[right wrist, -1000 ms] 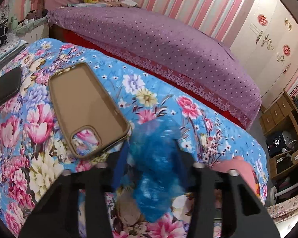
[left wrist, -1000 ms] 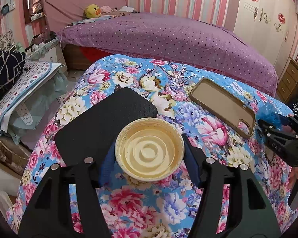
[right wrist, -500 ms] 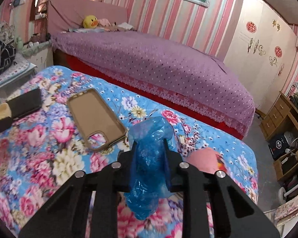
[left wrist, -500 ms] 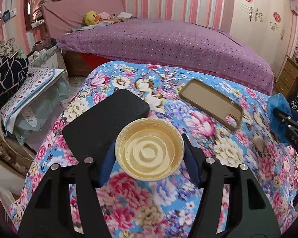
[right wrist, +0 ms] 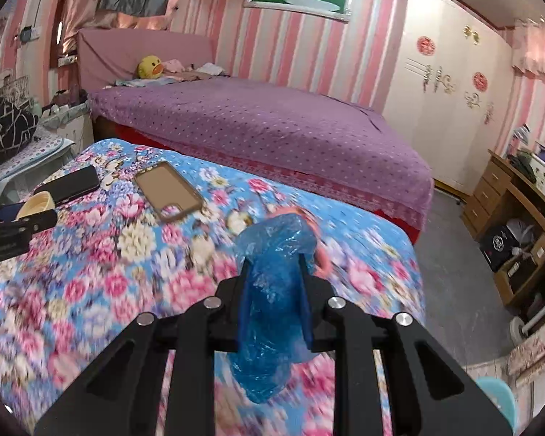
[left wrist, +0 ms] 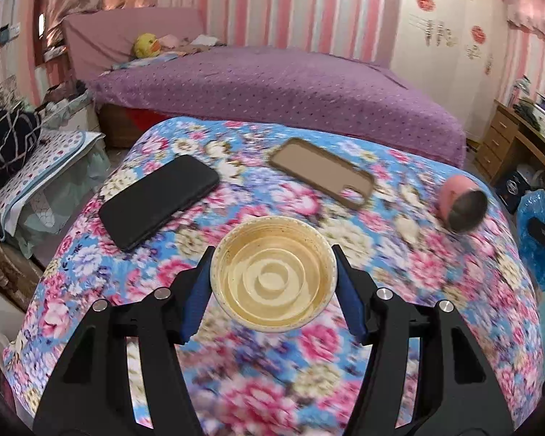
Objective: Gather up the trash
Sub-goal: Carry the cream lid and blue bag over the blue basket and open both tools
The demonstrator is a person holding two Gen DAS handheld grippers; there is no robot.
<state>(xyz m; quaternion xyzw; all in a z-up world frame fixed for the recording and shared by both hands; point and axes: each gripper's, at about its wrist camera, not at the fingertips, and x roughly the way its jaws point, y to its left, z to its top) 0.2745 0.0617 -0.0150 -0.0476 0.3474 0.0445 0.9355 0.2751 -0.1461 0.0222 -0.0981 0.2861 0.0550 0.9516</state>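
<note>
The left gripper (left wrist: pixel 273 272) pinches a round cream cup (left wrist: pixel 273 272) between its fingers (left wrist: pixel 196 290), up above the flowery counter (left wrist: pixel 91 272). The right gripper (right wrist: pixel 274 290) squeezes a crumpled blue plastic bag (right wrist: pixel 272 312), also lifted off the cloth. A black phone (left wrist: pixel 160 205), a brown phone case (left wrist: pixel 321 176) and a tipped pink cup (left wrist: pixel 461 207) lie on the counter, apart from each other.
</note>
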